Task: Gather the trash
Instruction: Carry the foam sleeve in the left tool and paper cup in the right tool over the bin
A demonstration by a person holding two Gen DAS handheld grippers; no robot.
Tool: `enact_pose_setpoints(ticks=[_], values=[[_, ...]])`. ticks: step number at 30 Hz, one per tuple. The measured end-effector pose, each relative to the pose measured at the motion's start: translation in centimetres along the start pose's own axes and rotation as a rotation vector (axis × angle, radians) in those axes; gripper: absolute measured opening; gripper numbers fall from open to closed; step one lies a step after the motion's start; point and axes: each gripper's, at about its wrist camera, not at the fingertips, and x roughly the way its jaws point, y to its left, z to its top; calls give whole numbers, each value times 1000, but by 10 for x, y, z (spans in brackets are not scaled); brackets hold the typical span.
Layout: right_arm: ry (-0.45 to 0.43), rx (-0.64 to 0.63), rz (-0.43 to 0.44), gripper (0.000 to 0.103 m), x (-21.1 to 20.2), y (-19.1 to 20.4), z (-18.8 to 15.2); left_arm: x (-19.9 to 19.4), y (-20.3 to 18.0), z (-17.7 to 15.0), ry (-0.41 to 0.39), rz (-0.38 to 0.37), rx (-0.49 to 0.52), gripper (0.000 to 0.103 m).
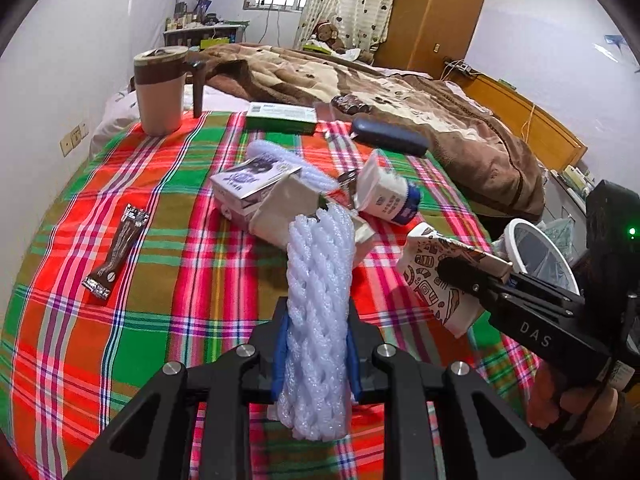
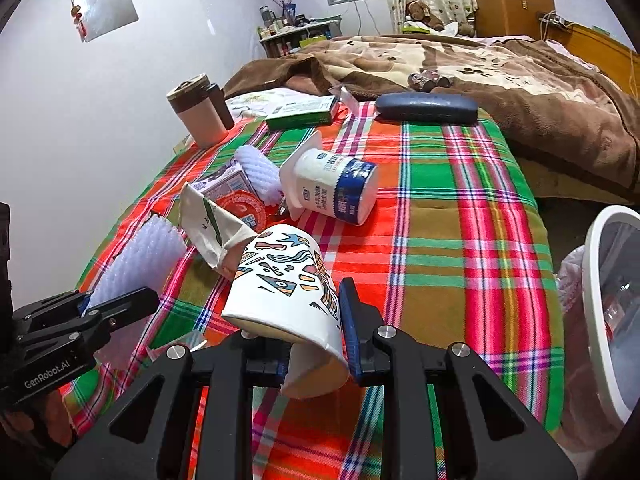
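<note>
Nearest, left gripper (image 1: 316, 360) clamped on white foam net sleeve (image 1: 318, 312), lifted off plaid cloth (image 1: 168, 320); right gripper (image 2: 312, 344) pinching rim of patterned paper cup (image 2: 280, 288). Bin (image 2: 612, 304) just beside bed edge, neither item dropped in yet. Farther: crumpled carton (image 2: 212, 236), milk box (image 2: 236, 196), second foam sleeve (image 2: 260, 172), yogurt cup (image 2: 336, 188), coffee sachet (image 1: 118, 252) still uncollected. Early stage.
</note>
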Motion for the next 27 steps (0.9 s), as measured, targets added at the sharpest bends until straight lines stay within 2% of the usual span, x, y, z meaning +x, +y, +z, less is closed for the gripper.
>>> enact_pose_setpoints(ticks=[11,27], values=[[-53,28,-40,23,-33,-23,-4,-7,-44,7,-22,-51,66,24],[-147,87,-146,23,-88,-77,-11,1,-138,12,-43,-125,196,24]])
